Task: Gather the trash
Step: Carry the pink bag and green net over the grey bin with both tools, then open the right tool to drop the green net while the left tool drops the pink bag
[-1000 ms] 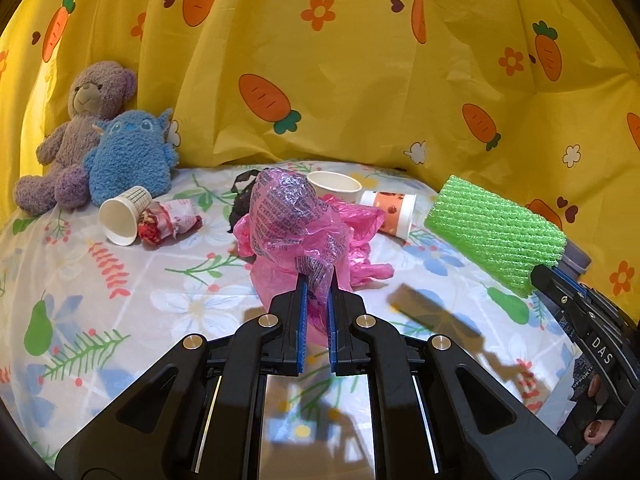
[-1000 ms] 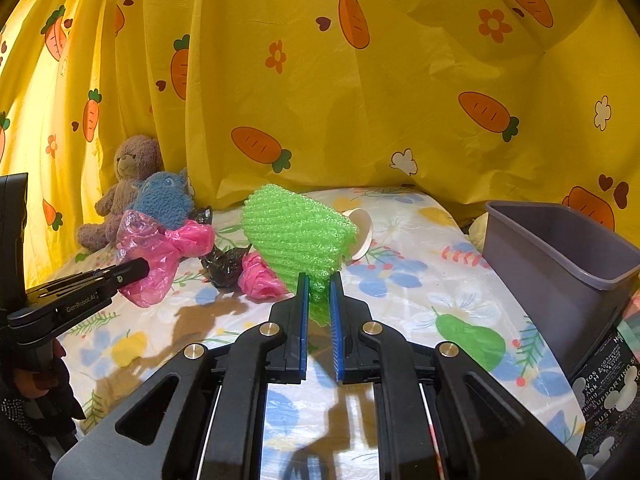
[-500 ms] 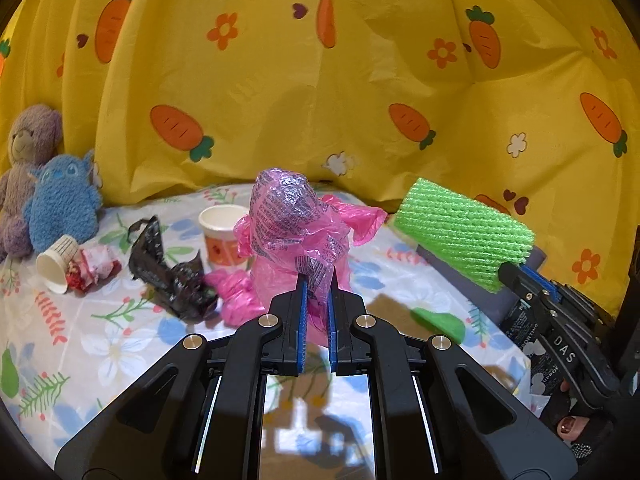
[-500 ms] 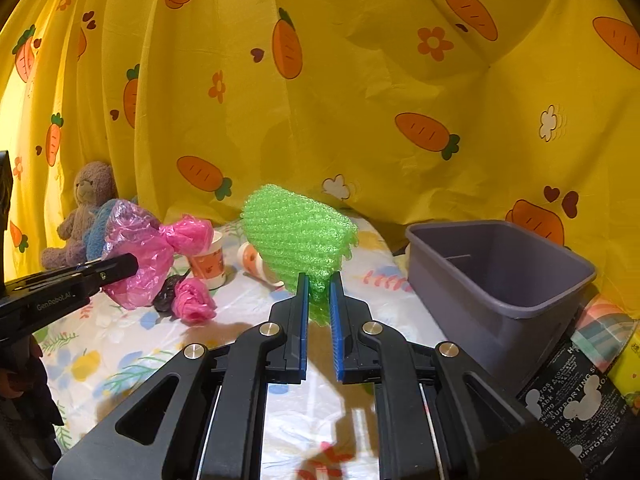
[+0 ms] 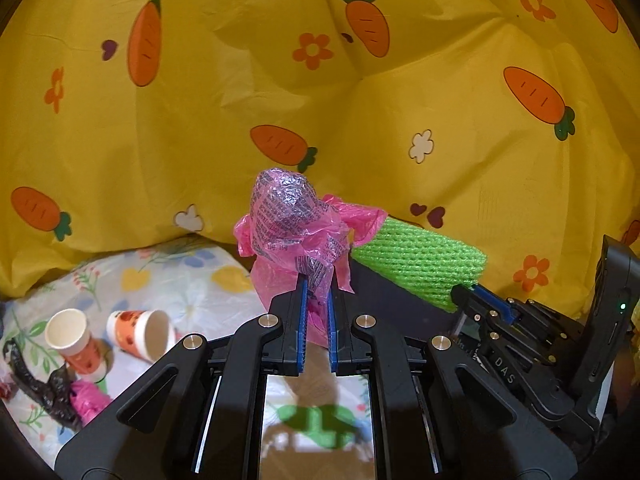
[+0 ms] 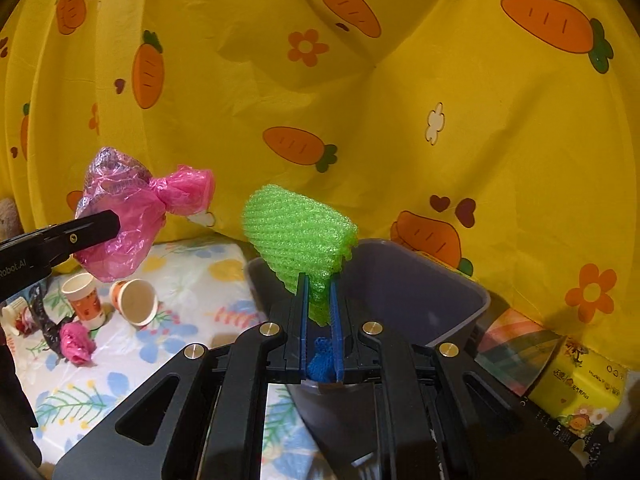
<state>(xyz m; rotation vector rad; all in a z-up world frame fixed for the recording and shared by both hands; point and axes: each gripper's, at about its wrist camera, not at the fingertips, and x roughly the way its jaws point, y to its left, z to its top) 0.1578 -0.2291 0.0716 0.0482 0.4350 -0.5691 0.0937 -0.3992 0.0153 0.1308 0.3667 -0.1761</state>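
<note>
I pinch a pink bag (image 5: 298,236) in my left gripper (image 5: 316,312) and green foam netting (image 6: 298,236) in my right gripper (image 6: 319,300), both raised by the grey bin (image 6: 460,292) for dropping.

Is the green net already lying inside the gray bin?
No, the green net is pinched in the right gripper, up above the gray bin.

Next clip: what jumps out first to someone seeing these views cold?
Two bright bits of trash held up against the yellow carrot curtain: a pink plastic bag pinched in the left hand-held gripper, and green foam netting in the right hand-held gripper, above the grey bin.
</note>
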